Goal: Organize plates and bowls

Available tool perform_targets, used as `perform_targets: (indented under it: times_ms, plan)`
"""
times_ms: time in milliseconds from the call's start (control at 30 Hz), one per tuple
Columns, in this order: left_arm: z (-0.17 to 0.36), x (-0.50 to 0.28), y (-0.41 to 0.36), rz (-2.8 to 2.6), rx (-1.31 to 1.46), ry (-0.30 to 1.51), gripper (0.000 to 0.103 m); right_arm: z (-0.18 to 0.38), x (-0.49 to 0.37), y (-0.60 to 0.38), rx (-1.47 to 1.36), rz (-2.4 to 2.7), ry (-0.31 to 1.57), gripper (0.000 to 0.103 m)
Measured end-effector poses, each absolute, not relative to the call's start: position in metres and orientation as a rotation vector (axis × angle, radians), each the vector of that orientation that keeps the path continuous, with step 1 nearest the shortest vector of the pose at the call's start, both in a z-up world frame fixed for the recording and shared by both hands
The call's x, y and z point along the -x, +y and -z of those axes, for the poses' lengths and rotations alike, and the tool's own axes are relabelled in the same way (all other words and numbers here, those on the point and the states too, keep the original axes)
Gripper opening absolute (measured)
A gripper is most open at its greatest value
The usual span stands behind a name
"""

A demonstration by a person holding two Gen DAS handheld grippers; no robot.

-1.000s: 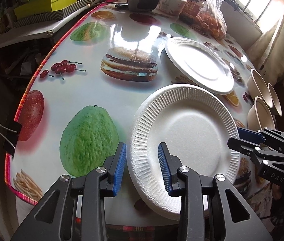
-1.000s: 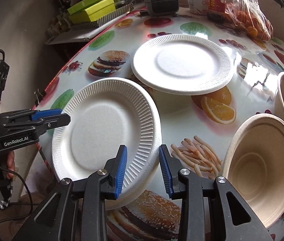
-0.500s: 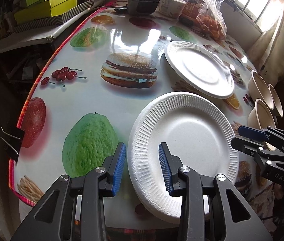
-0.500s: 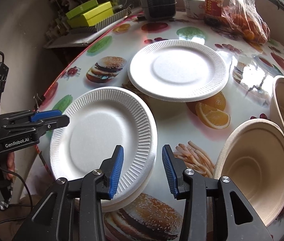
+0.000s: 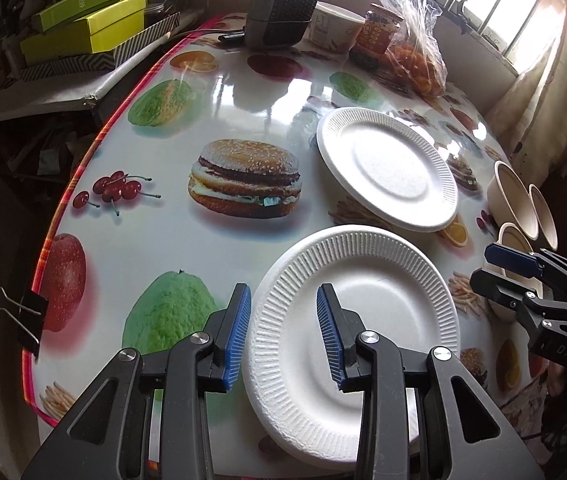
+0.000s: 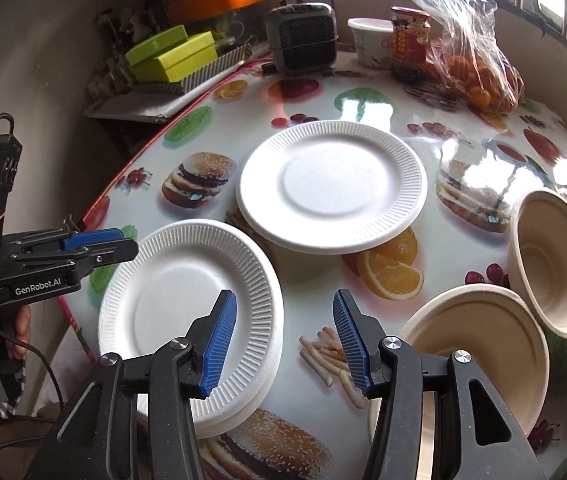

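Two foam plates on the printed table

Left gripper (image 5: 283, 336) and right gripper (image 6: 285, 344) both gape, released, over near plate (image 5: 367, 320).

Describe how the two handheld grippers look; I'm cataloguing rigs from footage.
Both grippers are black, angular frames with silver pivot bolts and ribbed blue finger pads. The left gripper reads "GenRobot.AI", with a black cable and a rubber-banded black box behind. The right gripper shows "DAS" lettering.
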State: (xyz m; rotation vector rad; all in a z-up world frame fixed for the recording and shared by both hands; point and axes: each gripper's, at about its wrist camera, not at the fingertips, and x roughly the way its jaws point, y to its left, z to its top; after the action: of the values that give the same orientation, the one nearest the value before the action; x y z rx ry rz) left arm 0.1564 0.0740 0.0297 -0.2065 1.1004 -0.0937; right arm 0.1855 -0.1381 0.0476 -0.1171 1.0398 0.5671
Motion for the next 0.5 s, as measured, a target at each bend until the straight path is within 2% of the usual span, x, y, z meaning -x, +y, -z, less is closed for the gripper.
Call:
perform_targets:
  times_ms: [500]
  plan:
    - [-0.04, -0.212, 0.061, 0.137, 0.214, 1.076, 0.036, -0.058, -0.247, -0.162, 0.079, -0.486, 1.006, 0.052]
